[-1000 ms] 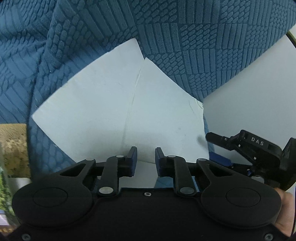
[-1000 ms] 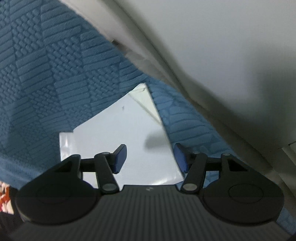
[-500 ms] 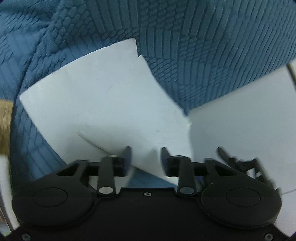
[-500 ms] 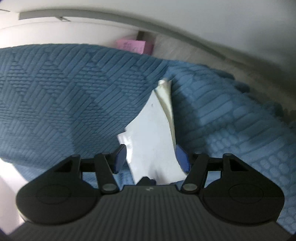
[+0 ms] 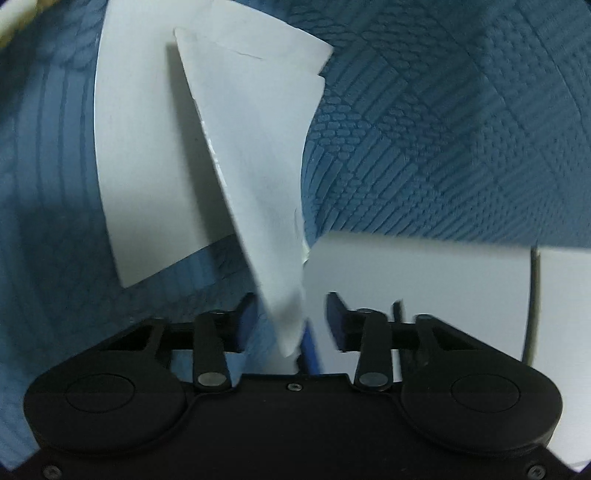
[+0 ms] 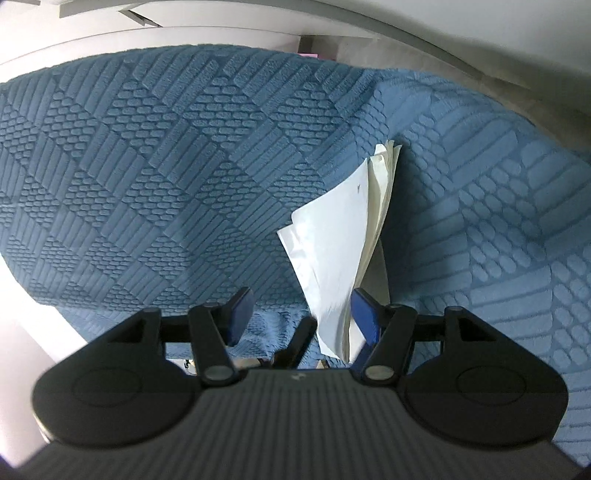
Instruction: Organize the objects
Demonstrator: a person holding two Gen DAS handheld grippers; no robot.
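Observation:
A sheaf of white paper sheets (image 5: 258,147) stands on edge over a blue textured blanket (image 5: 443,129). Its lower corner runs down into the gap of my left gripper (image 5: 291,306). The left jaws are closing with the corner between them, and neither pad presses on it. One more white sheet (image 5: 140,147) lies flat on the blanket to the left. In the right wrist view the same sheaf (image 6: 332,240) hangs between the fingers of my right gripper (image 6: 301,299), close against the right pad (image 6: 364,317). That gripper is wide open.
The blanket (image 6: 147,184) fills most of both views, with folds on the right. A pale flat surface (image 5: 424,277) lies beyond the left gripper's right finger. A white wall or ledge (image 6: 221,22) runs behind the blanket. A dark bar (image 6: 299,339) pokes up under the right gripper.
Both views have rolled. The sheaf, flat on the blanket before, now stands on edge with its corner between the left fingers. In the right view the sheets have shifted toward the right finger.

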